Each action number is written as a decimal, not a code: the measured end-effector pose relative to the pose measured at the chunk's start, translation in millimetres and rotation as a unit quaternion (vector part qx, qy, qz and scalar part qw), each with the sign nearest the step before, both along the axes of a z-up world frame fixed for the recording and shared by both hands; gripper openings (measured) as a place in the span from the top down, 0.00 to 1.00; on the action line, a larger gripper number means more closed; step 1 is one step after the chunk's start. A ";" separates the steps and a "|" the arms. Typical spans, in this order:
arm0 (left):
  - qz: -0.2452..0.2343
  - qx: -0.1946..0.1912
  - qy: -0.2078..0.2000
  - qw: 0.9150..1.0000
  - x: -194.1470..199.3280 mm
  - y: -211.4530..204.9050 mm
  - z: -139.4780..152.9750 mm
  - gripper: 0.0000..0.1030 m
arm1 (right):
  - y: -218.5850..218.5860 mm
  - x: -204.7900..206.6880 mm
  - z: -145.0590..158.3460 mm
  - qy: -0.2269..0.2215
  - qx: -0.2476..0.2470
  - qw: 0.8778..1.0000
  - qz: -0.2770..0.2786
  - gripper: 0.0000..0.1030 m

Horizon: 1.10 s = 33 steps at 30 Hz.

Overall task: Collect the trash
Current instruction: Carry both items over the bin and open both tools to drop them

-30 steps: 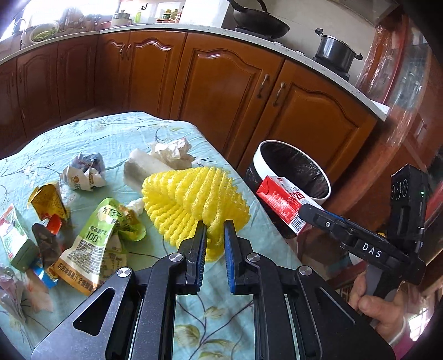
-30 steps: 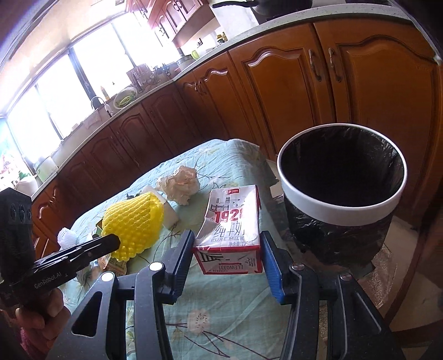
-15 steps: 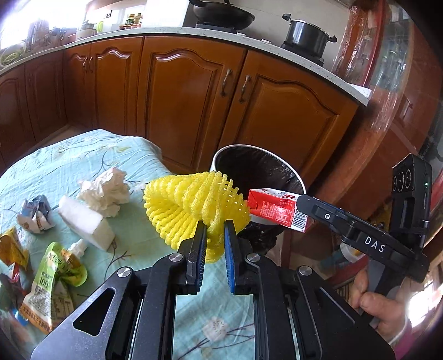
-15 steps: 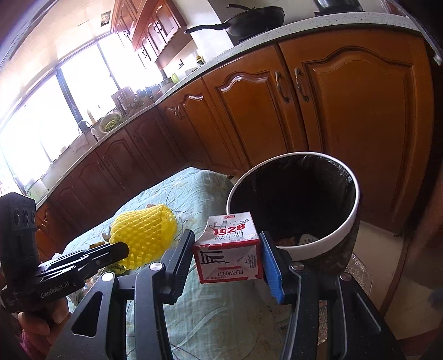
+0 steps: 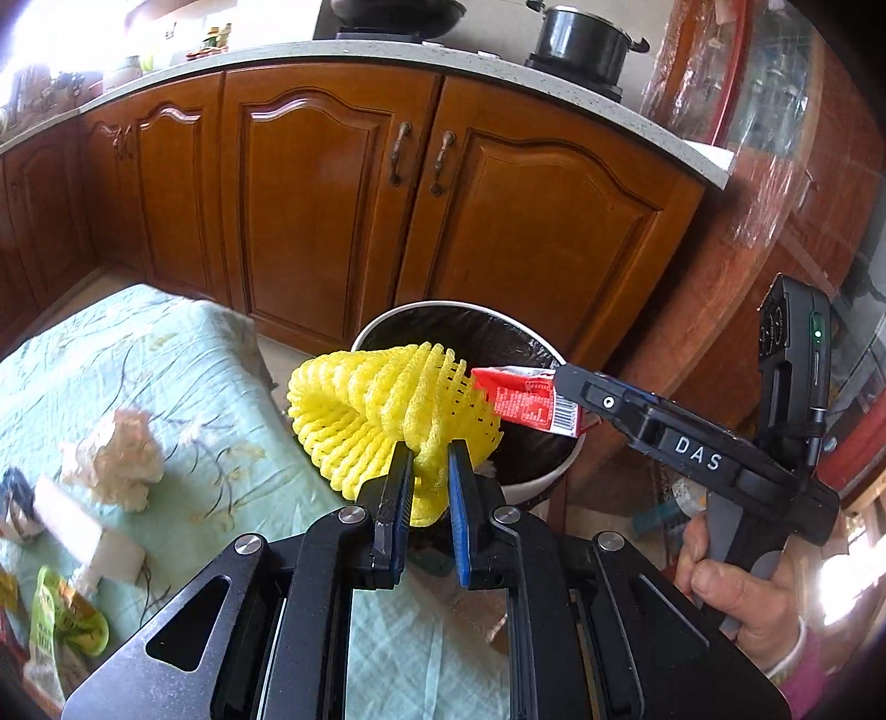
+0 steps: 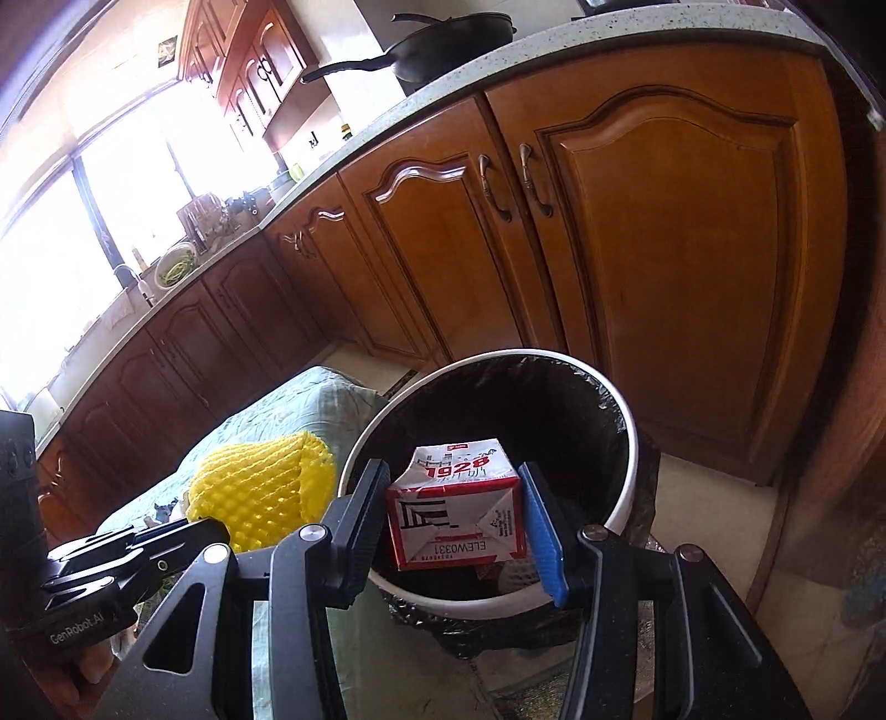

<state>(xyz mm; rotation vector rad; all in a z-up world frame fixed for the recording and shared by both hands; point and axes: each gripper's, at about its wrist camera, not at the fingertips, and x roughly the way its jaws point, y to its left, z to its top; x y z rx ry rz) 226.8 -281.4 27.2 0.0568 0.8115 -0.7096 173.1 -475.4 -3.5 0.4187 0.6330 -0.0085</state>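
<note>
Left wrist view
Left gripper (image 5: 429, 451): clamped on the lower tip of the yellow foam net (image 5: 387, 410), jaws close together with foam squeezed between.
Foam net: held up in the air, past the table's far right edge, in front of the near rim of the bin (image 5: 540, 476).
Right gripper (image 5: 559, 387): coming in from the right, gripped by a hand (image 5: 742, 598); clamped on a red and white carton (image 5: 526, 401).
Carton: over the bin's mouth, just beside the foam net.
Bin: white rim, black liner, on the floor before the wooden cabinet doors (image 5: 343, 194), close to the table's far right corner.
Table (image 5: 166, 354): green flowered cloth; crumpled tissue (image 5: 119, 459) near the middle, white block (image 5: 83, 531) just beside it, green pouch (image 5: 61, 631) at the near left edge.
Counter (image 5: 443, 58): black pot (image 5: 581, 41) on top.

Right wrist view
Right gripper (image 6: 457, 515): both jaws pressed on the sides of the carton (image 6: 457, 515), bottom face toward the camera.
Carton: held above the open bin (image 6: 626, 498), inside the ring of its rim.
Left gripper (image 6: 216, 531): at the lower left, with the foam net (image 6: 260, 490) bulging from it, just beside the bin's left rim.
Table (image 6: 288, 404): far corner showing behind the foam net.
Counter (image 6: 554, 50): black pan (image 6: 443, 44) on top, cabinet doors (image 6: 664, 249) below.
</note>
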 end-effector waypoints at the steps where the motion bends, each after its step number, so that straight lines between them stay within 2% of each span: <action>1: -0.004 0.006 -0.001 1.000 2.8 -7.1 0.4 0.89 | -2.5 1.1 -1.7 0.003 0.002 1.000 -0.002 0.53; 6: -0.021 0.032 0.005 0.999 19.0 -36.0 -4.2 0.89 | -13.2 9.2 -7.3 0.015 0.004 1.000 -0.007 0.53; 15: -0.031 0.060 0.034 0.997 43.1 -61.9 -21.5 0.87 | -23.0 28.1 -14.9 0.035 0.002 0.999 -0.006 0.53; 17: -0.033 0.068 0.032 0.997 42.7 -65.9 -22.4 0.83 | -23.0 31.6 -16.4 0.039 0.005 0.999 -0.005 0.53; 18: -0.032 0.070 0.031 0.997 42.4 -67.6 -21.6 0.74 | -23.6 33.3 -17.2 0.041 0.009 0.999 -0.004 0.52; 19: -0.030 0.071 0.028 0.997 41.2 -67.6 -20.9 0.60 | -25.4 35.3 -17.8 0.043 0.014 0.999 -0.005 0.50; 20: -0.026 0.071 0.024 0.997 39.8 -67.9 -20.2 0.53 | -27.9 36.3 -18.4 0.044 0.019 0.999 -0.007 0.50; 21: -0.022 0.070 0.020 0.997 38.7 -66.5 -19.4 0.44 | -29.5 36.0 -18.8 0.045 0.025 0.999 -0.007 0.48; 27: -0.006 0.053 0.013 0.999 28.7 -42.4 -14.8 0.43 | -33.0 25.7 -15.0 0.031 0.040 0.999 -0.018 0.39; 29: 0.003 0.044 0.014 0.999 23.6 -29.8 -15.0 0.43 | -30.7 19.7 -13.3 0.024 0.048 0.998 -0.019 0.31; 31: 0.015 0.034 0.019 0.999 16.1 -14.8 -16.6 0.42 | -26.3 10.4 -11.9 0.013 0.059 0.998 -0.019 0.15; 33: 0.027 0.028 0.019 0.999 6.8 2.1 -18.6 0.42 | -19.7 1.9 -10.9 0.003 0.069 0.997 -0.018 0.10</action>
